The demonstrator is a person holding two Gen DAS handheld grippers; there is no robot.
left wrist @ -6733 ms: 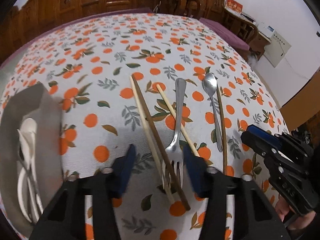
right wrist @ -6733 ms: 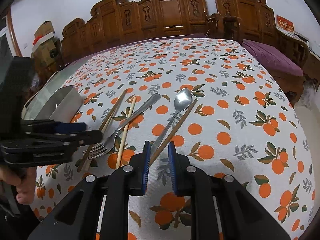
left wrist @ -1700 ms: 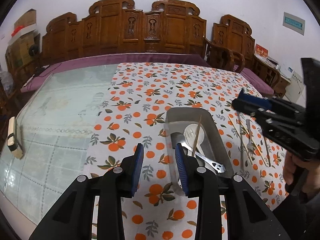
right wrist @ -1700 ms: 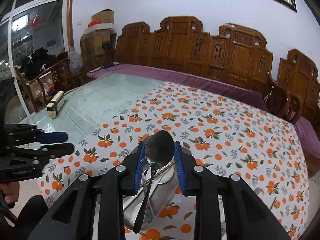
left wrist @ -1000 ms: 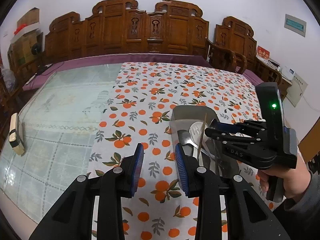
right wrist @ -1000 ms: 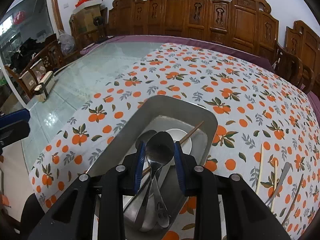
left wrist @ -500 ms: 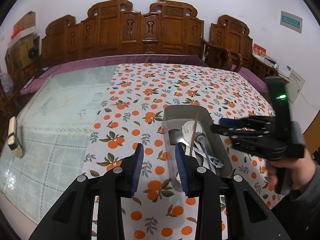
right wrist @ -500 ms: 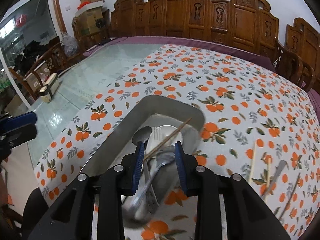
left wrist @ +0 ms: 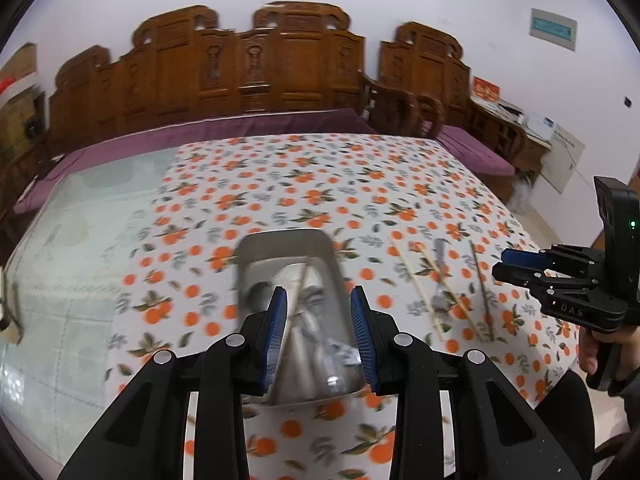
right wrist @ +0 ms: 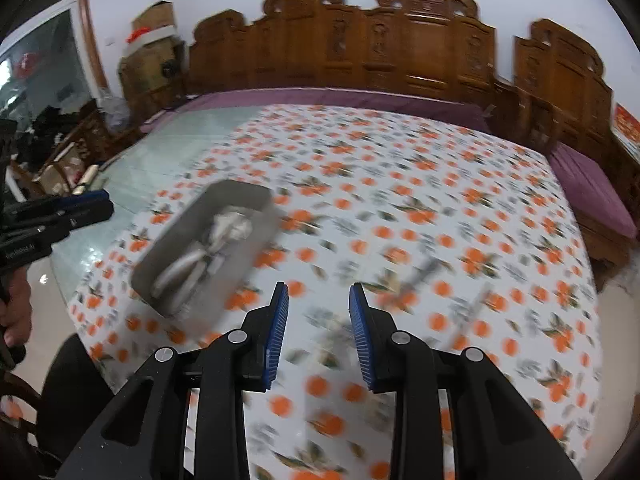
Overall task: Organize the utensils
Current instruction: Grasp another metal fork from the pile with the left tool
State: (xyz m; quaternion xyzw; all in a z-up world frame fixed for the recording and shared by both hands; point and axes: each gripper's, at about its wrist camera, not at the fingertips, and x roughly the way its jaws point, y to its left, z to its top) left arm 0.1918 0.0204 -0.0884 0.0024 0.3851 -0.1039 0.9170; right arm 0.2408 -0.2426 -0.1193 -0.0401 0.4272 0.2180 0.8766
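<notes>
While the metal tray [left wrist: 280, 242] already holds a white spoon, steel spoons and one chopstick, a fork [left wrist: 439, 276] and three chopsticks [left wrist: 416, 288] lie loose on the orange-print tablecloth [left wrist: 320, 184]; by my judgement the step in hand is the trip to fetch the next piece. The right gripper [right wrist: 316, 322] hovers with its jaws spread and empty, the tray off to its left and the blurred loose utensils ahead and to its right. Next it must line up over one piece and close. The left gripper [left wrist: 318, 330] is likewise parted and empty, the tray directly ahead between its fingers.
</notes>
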